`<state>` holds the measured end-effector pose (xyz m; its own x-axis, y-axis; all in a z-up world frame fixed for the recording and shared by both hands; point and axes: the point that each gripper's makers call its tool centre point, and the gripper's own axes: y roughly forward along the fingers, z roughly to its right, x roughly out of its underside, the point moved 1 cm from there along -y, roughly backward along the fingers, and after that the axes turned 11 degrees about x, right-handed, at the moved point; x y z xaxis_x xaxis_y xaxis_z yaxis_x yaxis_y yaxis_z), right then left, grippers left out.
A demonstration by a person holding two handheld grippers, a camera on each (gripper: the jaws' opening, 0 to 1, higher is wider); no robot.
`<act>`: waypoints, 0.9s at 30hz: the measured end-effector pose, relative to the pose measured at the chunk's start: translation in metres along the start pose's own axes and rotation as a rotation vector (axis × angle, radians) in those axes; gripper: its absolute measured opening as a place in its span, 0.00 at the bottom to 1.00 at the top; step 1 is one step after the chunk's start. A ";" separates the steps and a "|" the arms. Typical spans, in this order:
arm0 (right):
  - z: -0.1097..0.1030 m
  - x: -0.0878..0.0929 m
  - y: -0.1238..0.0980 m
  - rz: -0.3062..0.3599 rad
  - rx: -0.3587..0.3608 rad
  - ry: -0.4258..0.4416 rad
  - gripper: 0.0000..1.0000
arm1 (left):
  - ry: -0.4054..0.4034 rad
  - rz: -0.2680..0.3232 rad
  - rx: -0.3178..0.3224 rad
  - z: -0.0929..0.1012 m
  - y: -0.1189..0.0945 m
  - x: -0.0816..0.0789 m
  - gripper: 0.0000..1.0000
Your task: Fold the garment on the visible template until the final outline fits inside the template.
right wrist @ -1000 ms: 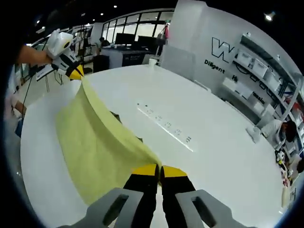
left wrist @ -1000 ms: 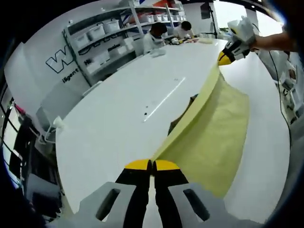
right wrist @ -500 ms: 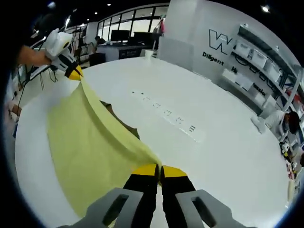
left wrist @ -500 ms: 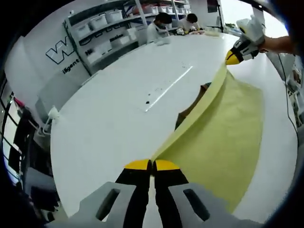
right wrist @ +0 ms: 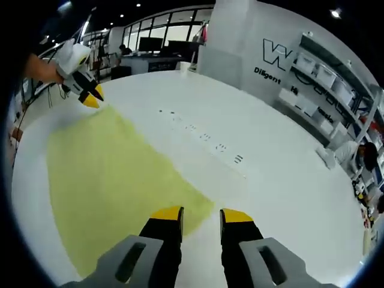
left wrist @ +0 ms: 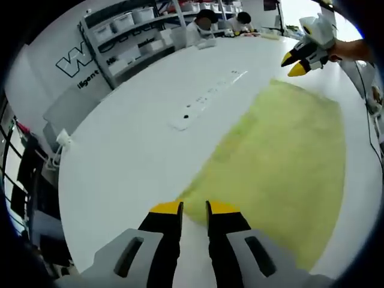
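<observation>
Both grippers are letting go compared with half a second back: the raised yellow edge that was stretched between them is gone, and the garment [left wrist: 288, 162] is now lying flat on the white table [left wrist: 138, 138]. The dark patch that was peeking out under the lifted fold isn't showing anymore either.

In the left gripper view, the left gripper [left wrist: 194, 208] is hovering right at the near corner of the cloth with its jaws parted a little, gripping nothing; the cloth edge sits just past the yellow tips. The right gripper [left wrist: 295, 62] is showing up far off at the opposite corner, jaws visibly apart, held by a hand, just above the far edge of the fabric.

In the right gripper view, the right gripper [right wrist: 201, 214] is sitting with a clear gap between its jaws, nothing in them, with the garment [right wrist: 108, 174] corner just ahead and to the left of the tips. The left gripper [right wrist: 90, 97] is hanging by the far corner of the cloth, tips slightly apart.

A strip with small dark marks [right wrist: 201, 137] is running across the table [right wrist: 282, 180] beside the garment, not touching it. Shelving with white bins [left wrist: 129, 27] is standing along the wall behind.
</observation>
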<state>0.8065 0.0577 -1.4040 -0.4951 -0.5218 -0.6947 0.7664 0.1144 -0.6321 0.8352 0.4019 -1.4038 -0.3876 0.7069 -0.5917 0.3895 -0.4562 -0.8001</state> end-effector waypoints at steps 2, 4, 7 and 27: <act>-0.001 0.005 0.000 -0.011 -0.001 -0.001 0.18 | 0.009 -0.003 0.001 0.000 0.000 0.002 0.16; -0.001 0.007 -0.002 -0.017 -0.002 0.010 0.18 | 0.014 0.002 0.004 0.002 -0.001 0.001 0.15; -0.002 0.009 -0.002 -0.022 -0.005 0.015 0.18 | 0.016 0.003 0.009 0.004 -0.002 0.001 0.16; -0.035 0.001 -0.011 0.017 -0.109 -0.018 0.32 | 0.021 -0.002 0.095 0.026 0.005 0.012 0.35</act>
<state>0.7830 0.0853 -1.4094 -0.4748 -0.5336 -0.6999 0.7249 0.2140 -0.6548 0.8112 0.3941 -1.4177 -0.3706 0.7184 -0.5887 0.3073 -0.5033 -0.8076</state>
